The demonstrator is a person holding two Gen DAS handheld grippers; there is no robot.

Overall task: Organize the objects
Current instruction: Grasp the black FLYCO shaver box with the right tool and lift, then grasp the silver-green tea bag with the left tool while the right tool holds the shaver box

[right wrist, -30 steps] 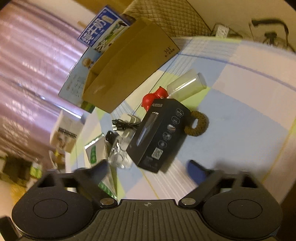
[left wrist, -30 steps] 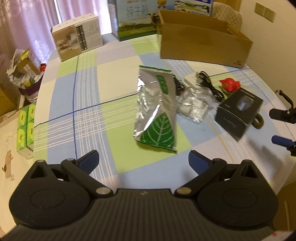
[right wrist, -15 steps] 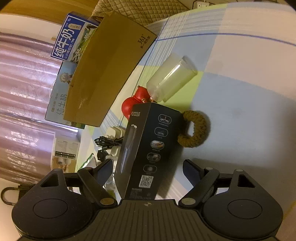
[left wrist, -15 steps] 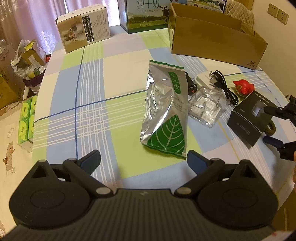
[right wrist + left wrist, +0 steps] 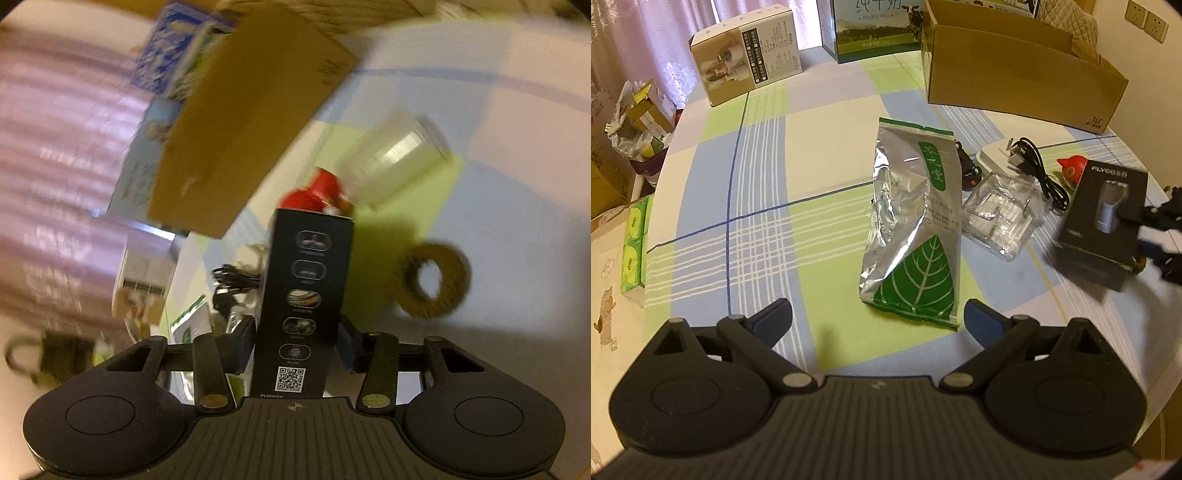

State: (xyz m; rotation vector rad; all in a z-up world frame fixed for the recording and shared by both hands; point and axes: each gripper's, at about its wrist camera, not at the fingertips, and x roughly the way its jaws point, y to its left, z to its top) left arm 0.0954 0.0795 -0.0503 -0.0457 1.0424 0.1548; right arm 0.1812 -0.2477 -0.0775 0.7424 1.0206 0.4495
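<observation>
Since the earlier frame, the right gripper (image 5: 295, 343) has been advanced astride the black shaver box (image 5: 306, 295), and its jaws are closing on it. The box's long axis is aligned straight ahead between the fingers. The left gripper (image 5: 877, 319) is held unclenched and empty, short of the silver tea bag (image 5: 916, 229).

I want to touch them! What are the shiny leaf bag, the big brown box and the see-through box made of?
The leaf bag looks like crinkly metallic foil: it shines silver and creases sharply. The brown box looks like plain matte cardboard, with folded flaps. The see-through box seems to be hard clear plastic, though it could be glass; the tablecloth shows through it.
</observation>
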